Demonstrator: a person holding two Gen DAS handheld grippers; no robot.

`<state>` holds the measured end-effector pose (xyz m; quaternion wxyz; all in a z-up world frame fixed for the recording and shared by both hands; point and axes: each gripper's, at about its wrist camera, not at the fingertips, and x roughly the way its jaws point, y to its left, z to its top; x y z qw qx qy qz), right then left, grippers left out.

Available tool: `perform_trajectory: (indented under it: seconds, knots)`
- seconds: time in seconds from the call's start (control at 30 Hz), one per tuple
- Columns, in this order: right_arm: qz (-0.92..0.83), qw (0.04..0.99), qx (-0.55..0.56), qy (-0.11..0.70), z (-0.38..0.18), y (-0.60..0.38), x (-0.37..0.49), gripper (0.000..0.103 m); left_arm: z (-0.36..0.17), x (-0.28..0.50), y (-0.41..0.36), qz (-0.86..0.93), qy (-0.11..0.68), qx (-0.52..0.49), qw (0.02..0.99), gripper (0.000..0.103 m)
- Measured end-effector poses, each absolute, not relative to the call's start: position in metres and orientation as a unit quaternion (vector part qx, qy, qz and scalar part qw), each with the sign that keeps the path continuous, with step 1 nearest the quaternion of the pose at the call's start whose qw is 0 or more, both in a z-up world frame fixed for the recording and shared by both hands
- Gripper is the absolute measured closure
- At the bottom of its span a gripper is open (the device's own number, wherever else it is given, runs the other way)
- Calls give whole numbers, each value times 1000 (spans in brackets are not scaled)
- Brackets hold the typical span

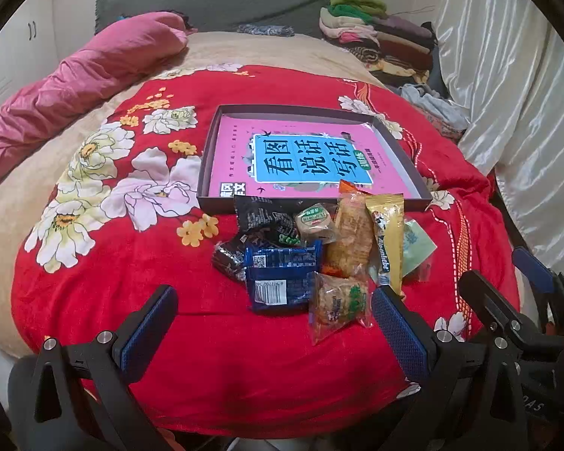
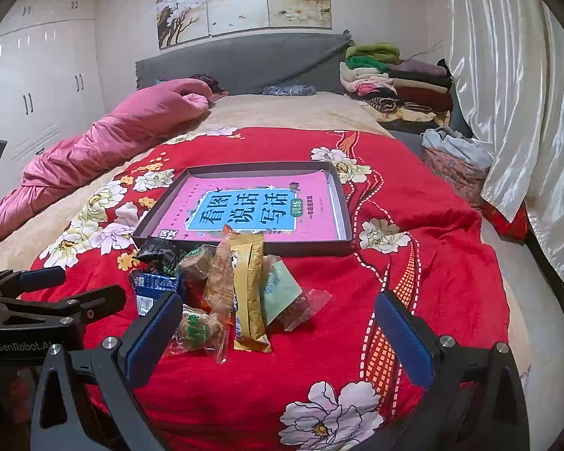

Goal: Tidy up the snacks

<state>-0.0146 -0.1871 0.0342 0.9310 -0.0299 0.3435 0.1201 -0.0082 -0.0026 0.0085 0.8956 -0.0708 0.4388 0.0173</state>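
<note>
A pile of wrapped snacks lies on the red flowered blanket (image 1: 191, 357), just in front of a shallow dark box lid (image 1: 206, 173) that holds a pink book (image 1: 308, 158). The pile has a blue packet (image 1: 278, 282), black packets (image 1: 263, 218), a gold bar (image 1: 387, 240), clear-wrapped cakes (image 1: 338, 304) and a pale green packet (image 1: 417, 244). My left gripper (image 1: 274, 330) is open and empty, just short of the pile. My right gripper (image 2: 278, 334) is open and empty, with the gold bar (image 2: 248, 293) between its fingers' line of sight. The box (image 2: 342, 203) lies beyond.
A pink quilt (image 1: 79, 86) lies along the left of the bed. Folded clothes (image 1: 376, 34) are stacked at the far right by the grey headboard (image 1: 214, 0). A white curtain (image 1: 515, 86) hangs on the right. White wardrobes (image 2: 37, 86) stand at the left.
</note>
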Motion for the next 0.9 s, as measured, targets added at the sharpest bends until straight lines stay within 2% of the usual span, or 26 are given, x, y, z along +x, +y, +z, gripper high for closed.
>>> perform_trajectory:
  seconds: [0.9]
  knots:
    - [120, 931, -30, 343, 34, -187, -15, 0, 9, -10, 0, 17, 441, -72, 894, 1]
